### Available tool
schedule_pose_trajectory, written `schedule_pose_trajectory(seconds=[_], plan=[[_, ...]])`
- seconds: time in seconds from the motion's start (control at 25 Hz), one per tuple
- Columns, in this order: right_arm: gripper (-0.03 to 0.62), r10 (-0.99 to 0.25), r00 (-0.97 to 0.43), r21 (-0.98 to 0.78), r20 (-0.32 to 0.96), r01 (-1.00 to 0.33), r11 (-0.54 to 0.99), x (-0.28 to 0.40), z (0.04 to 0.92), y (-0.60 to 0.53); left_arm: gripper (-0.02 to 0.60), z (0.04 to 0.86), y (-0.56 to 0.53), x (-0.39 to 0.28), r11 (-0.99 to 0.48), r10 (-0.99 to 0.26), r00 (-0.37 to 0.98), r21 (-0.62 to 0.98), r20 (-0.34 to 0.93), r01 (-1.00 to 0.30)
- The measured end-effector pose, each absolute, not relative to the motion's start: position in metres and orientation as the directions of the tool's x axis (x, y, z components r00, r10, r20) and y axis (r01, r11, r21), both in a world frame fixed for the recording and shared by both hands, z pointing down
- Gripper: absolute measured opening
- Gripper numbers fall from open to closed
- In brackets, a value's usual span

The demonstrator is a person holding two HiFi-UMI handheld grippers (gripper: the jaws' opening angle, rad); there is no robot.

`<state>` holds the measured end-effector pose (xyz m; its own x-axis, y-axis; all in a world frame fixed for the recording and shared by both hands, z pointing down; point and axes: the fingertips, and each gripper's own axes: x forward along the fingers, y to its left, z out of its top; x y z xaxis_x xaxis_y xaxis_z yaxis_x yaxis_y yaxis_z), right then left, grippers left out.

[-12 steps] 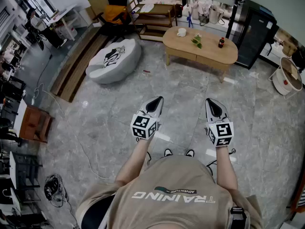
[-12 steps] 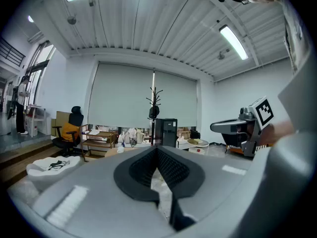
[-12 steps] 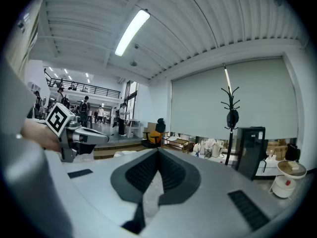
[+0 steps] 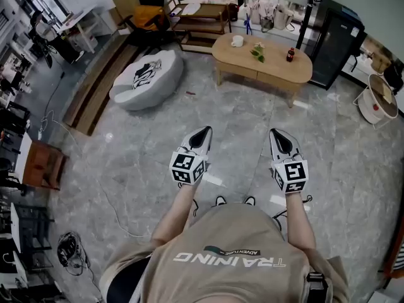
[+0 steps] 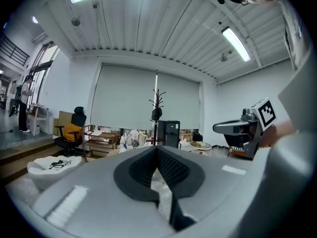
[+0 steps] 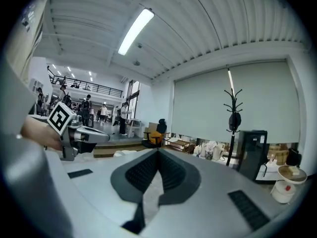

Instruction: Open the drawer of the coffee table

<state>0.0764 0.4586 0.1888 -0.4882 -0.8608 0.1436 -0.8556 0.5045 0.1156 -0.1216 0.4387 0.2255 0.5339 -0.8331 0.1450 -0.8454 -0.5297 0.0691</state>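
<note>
Nothing of the task is done yet. The coffee table [image 4: 262, 59] stands well ahead of the person across open floor, and both grippers are held far short of it, side by side and pointing roughly toward it. What is left is all of it: walking up to the table, taking hold of the drawer front and pulling it out.

The left gripper [image 4: 201, 137] has its jaws pressed together with nothing between them; its own view shows the dark ribbed pads meeting at the tip. The right gripper [image 4: 281, 137] is the same, with its jaws closed and empty. Both would need to part before either could take a handle.

The table is a low, oval piece of light wood on short legs. Its drawer [image 4: 243, 69] seems to be in the front rail under the worktop, flush and closed, but from here no handle or clear seam can be made out. On the worktop are a white cup [image 4: 237, 41] toward the table's left end, a small green plant [image 4: 259, 53] near its middle and a dark bottle [image 4: 291, 55] toward its right end. All three stand upright and could rock if the drawer is jerked.
</note>
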Motion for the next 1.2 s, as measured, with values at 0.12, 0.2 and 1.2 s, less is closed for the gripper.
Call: schedule_pose_trajectory(seconds=[0.12, 0.2, 1.2], plan=[[0.003, -0.868, -0.478, 0.12, 0.132, -0.862, 0.493, 0.074, 0.186, 0.456, 0.006, 0.229, 0.437, -0.124, -0.534, -0.828, 0.539, 0.073, 0.154, -0.842], [0.005, -0.871, -0.472, 0.121, 0.134, -0.865, 0.487, 0.071, 0.185, 0.453, 0.006, 0.226, 0.435, -0.127, -0.539, -0.826, 0.543, 0.074, 0.151, -0.839], [0.005, -0.866, -0.465, 0.12, 0.183, -0.864, 0.489, 0.075, 0.213, 0.352, 0.006, 0.257, 0.338, -0.144, -0.495, -0.835, 0.507, 0.113, 0.213, -0.862]])
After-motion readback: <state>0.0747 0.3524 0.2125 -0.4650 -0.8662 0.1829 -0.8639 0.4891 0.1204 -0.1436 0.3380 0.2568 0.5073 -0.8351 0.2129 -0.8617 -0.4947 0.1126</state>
